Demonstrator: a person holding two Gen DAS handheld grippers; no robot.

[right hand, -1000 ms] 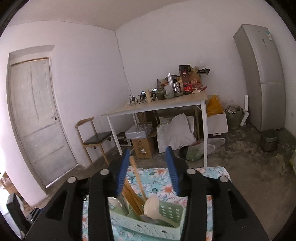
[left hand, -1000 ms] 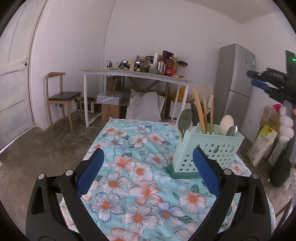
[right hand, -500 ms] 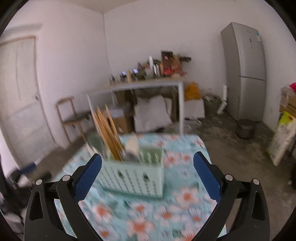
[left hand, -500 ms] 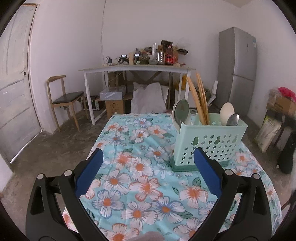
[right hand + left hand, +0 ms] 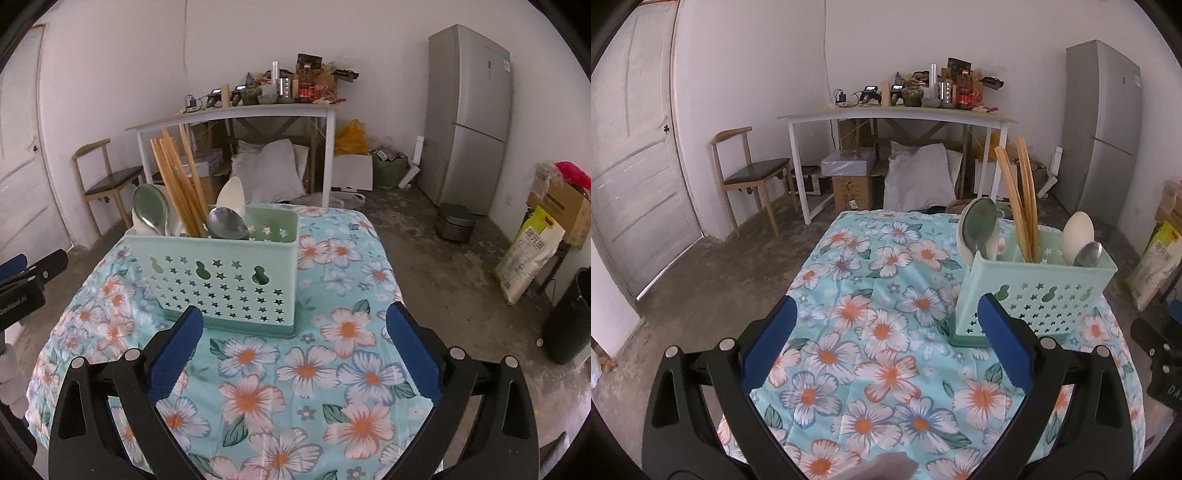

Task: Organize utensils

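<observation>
Holding both my left hand-held gripper (image 5: 884, 334) and right hand-held gripper (image 5: 293, 339) wide open and empty, I found the mint utensil caddy (image 5: 221, 277) ahead-left of the right, nearer it.

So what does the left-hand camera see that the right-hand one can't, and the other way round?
Only the left wrist view shows the door's panels clearly. Only the right wrist view shows a black bin and a pot on the floor. Both show the green holder with chopsticks and spoons, the flowered cloth, the fridge, and open grippers, left and right.
</observation>
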